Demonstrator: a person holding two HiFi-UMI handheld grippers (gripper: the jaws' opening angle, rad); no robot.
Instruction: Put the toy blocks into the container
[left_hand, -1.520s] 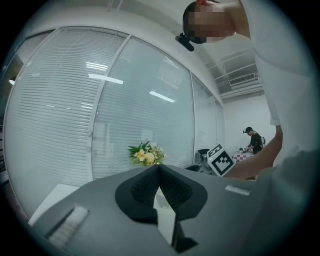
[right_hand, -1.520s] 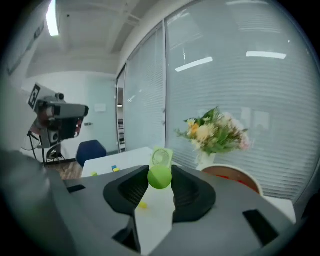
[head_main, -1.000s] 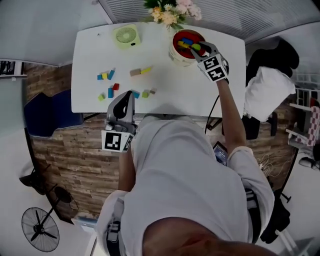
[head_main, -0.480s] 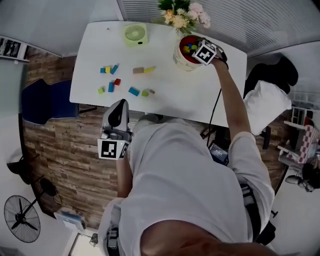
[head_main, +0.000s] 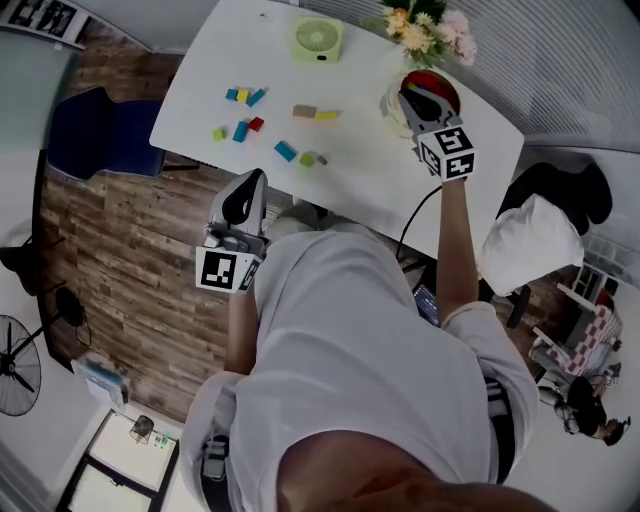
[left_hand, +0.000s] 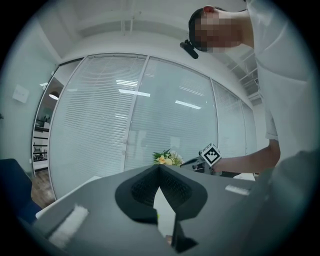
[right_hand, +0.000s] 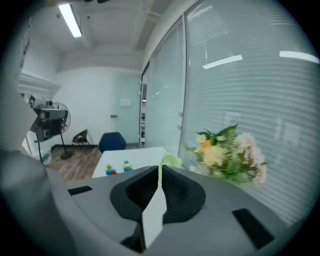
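Container (head_main: 392, 108): red-lined, at about 1 o'clock on the tabletop (head_main: 350, 175), just beside the flowers (head_main: 430, 25). I'd judge it sits at that far corner so the middle stays free for picking.
Right claw (head_main: 415, 98): it hangs over the container's mouth, tipped down toward it. Its jaws have just been closing and stand all but together, with a bare sliver between the pads and nothing in it. To me that looks like a drop-off done and the tool readied for the trip back.
Left claw (head_main: 256, 180): its tips are pressed together and empty. It is held level off the tabletop's near edge, at about 6 o'clock from the loose pieces. It seems to be waiting its turn, aimed toward them.
Toy blocks (head_main: 285, 151): eleven or so lie loose at 10 to 11 o'clock of the tabletop, well apart from the container. There is a blue-yellow-blue row, a green-blue-red bunch, a brown and yellow pair, and a blue, green and tan trio nearest the person. By my reckoning much of the job is left.
Fan (head_main: 318, 38): a small green one at 12 o'clock, clear of the work.
Hidden: from above, the right claw covers most of the container, so what lies inside can't be counted. Neither gripper view shows the container at all.
Hard to make out: the right gripper view catches only a few pieces far off past its own body. A green speck low in the left claw's gap may be a block, but I cannot tell.
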